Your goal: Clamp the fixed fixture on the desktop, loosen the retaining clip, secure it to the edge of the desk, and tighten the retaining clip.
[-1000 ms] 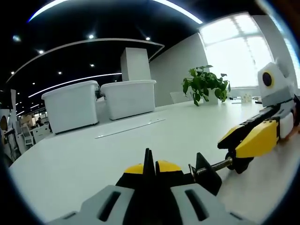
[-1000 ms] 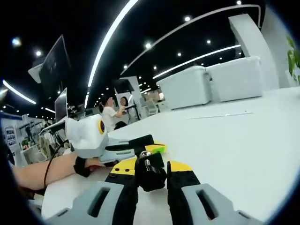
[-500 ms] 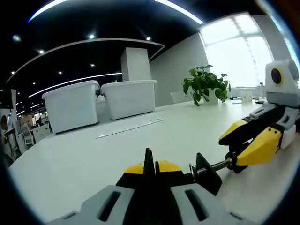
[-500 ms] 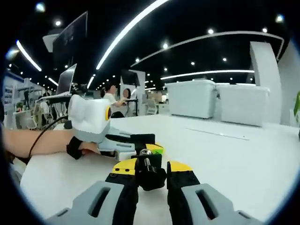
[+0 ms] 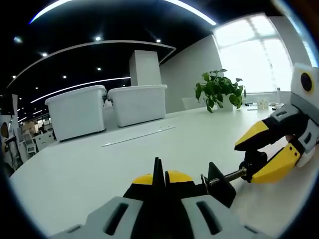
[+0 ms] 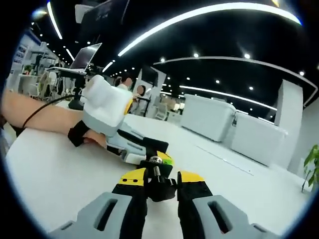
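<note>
While the fixture (image 5: 219,181) rests on the white desk (image 5: 89,169), the left gripper (image 5: 158,180) is clamped tight on its black body, and the right gripper (image 6: 153,185) pinches the knob (image 6: 156,160) at the end of its threaded screw (image 5: 230,175). It looks rigid, light metal, smooth enough to slip, so the knob seems the right place to turn. Two white lidded bins (image 5: 77,112) stand well apart at the far side; their contents are hidden.
</note>
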